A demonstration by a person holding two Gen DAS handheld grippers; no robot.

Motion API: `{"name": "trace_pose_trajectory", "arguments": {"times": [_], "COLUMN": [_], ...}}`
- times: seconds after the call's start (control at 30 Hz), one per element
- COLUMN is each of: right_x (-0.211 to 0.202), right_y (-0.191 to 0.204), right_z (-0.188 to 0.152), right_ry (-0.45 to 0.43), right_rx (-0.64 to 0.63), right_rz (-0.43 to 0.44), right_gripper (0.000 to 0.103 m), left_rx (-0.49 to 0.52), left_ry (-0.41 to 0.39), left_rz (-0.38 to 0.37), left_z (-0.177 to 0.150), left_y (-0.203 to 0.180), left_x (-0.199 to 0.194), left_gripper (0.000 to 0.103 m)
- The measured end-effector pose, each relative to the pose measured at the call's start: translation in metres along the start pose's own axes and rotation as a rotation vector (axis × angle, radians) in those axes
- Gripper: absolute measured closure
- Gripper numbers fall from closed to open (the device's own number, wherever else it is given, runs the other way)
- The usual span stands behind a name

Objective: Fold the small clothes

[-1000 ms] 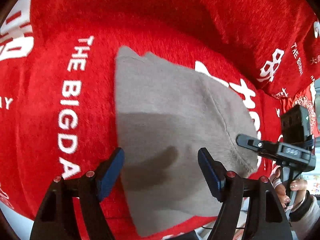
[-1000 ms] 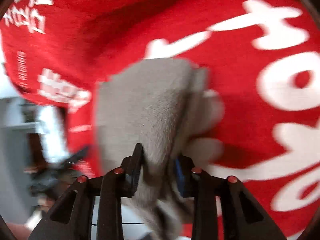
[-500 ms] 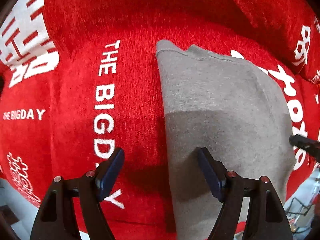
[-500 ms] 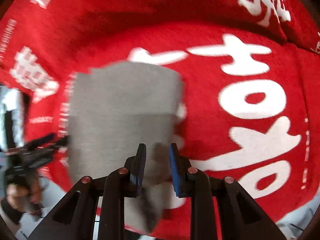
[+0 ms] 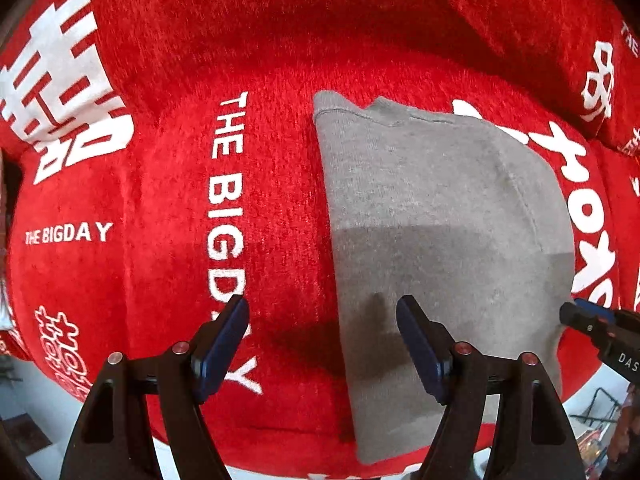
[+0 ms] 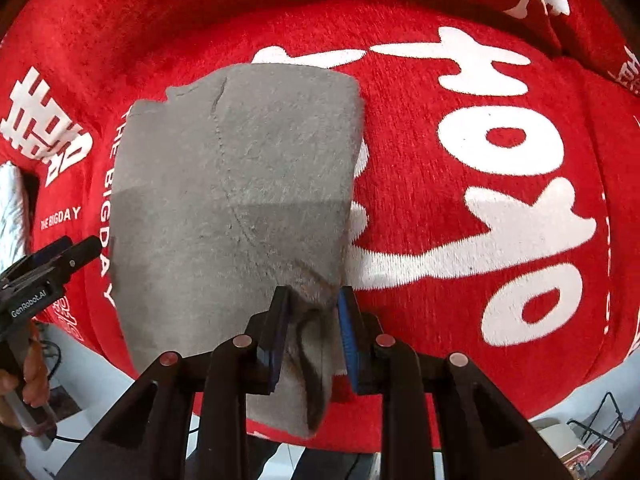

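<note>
Grey garment (image 6: 240,184) near-edge corner is pinched by right gripper (image 6: 312,332) fingers; left gripper (image 5: 322,344) wide, empty (fold may slip if released early).

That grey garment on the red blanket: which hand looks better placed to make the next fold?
Probably the right: its tool already pinches the grey garment; the left tool hangs open, holding nothing.

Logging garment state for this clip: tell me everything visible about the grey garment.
The grey garment is a soft knit piece with stitched seams and a hemmed far edge, lying mostly flat, apparently folded, on the red blanket. The right gripper pinches its bunched near corner. The left gripper hangs open above its left edge, not gripping.
</note>
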State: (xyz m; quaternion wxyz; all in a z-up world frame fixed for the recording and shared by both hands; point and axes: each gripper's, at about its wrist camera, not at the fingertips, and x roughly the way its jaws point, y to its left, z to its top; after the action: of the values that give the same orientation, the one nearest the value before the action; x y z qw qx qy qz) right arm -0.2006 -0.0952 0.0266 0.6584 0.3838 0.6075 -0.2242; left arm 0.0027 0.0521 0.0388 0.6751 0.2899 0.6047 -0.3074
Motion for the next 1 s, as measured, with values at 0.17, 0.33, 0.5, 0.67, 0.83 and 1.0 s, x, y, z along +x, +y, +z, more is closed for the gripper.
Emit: {"name": "trace_pose_trajectory", "arguments": {"times": [0.17,0.33,0.5,0.67,0.83,1.0], "right_x": [-0.002,-0.014,-0.015,0.000,0.030,0.027], "right_y": [0.011,-0.004,-0.003,0.000,-0.012,-0.018], "right_z": [-0.009,-0.019,-0.027,-0.044,-0.057,-0.057], "right_ry": [0.011,0.023,0.032,0.091,0.163,0.163], "right_rx": [0.011,0.028,0.025,0.022,0.070,0.055], "right_rz": [0.000,-0.016,-0.024,-0.002,-0.039,-0.087], "right_gripper": [0.077,0.077,0.074,0.074,0.074,0.059], "left_rx": [-0.013,-0.012,0.013,0.017,-0.005,-0.034], "left_ry": [0.005,0.017,0.026,0.080,0.120,0.119], "left_rz": [0.014,-0.003,0.000,0.008,-0.006,-0.002], "left_z": [-0.002,-0.007,-0.016,-0.034,-0.059,-0.065], "left_y": [0.001,0.001,-0.002,-0.001,0.001,0.001], "left_x": [-0.009,-0.015,-0.018,-0.009,-0.009,-0.021], "left_gripper": [0.026,0.026,0.026,0.026,0.009,0.005]}}
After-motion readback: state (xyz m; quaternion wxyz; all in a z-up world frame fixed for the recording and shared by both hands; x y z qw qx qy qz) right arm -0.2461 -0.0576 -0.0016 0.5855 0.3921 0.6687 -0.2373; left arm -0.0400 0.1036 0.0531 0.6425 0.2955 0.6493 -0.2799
